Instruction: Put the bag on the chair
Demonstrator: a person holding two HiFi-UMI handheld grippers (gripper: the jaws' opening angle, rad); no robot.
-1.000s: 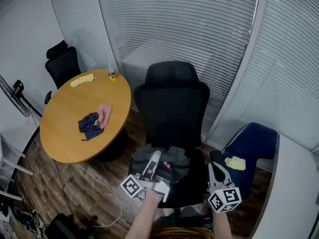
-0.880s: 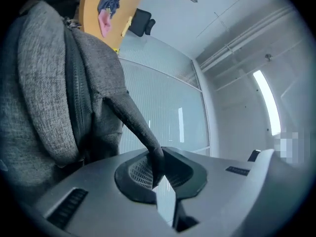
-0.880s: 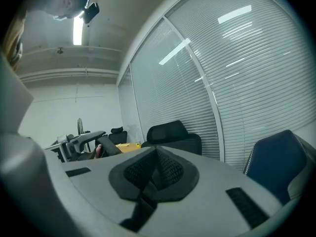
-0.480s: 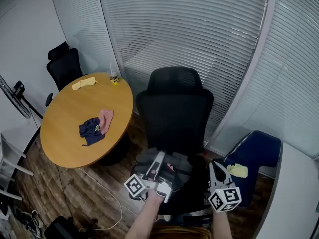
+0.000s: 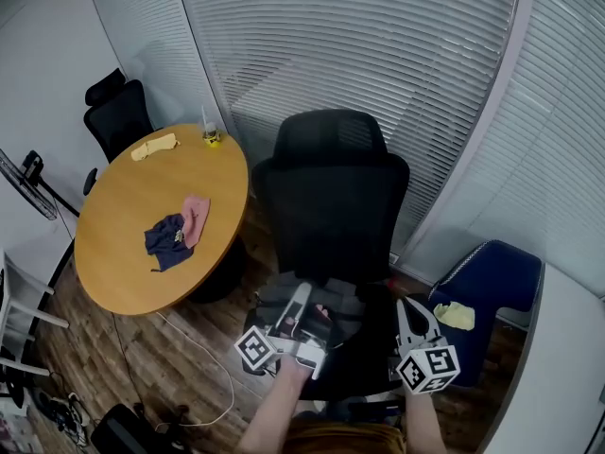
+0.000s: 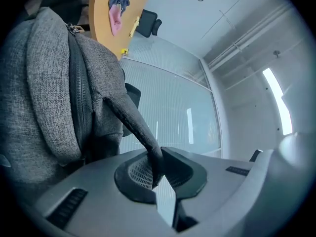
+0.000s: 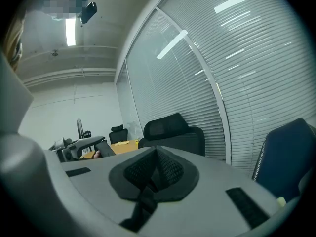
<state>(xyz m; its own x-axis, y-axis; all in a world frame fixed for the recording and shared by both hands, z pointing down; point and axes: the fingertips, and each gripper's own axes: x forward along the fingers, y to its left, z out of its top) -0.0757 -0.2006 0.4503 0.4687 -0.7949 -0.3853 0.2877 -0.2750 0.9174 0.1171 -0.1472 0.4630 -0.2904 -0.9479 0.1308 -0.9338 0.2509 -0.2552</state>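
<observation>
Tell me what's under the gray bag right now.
The black chair's seat shows below the bag, dark around its edges. The seat area directly beneath is covered, so whether the bag rests on it cannot be seen.

grey bag (image 5: 342,303) over the black chair (image 5: 331,206) seat.

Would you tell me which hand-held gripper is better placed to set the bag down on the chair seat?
Left, probably. The left hand-held gripper pinches the grey bag's strap with the bag over the seat; the right hand-held gripper grips a dark strap at the seat's edge.
</observation>
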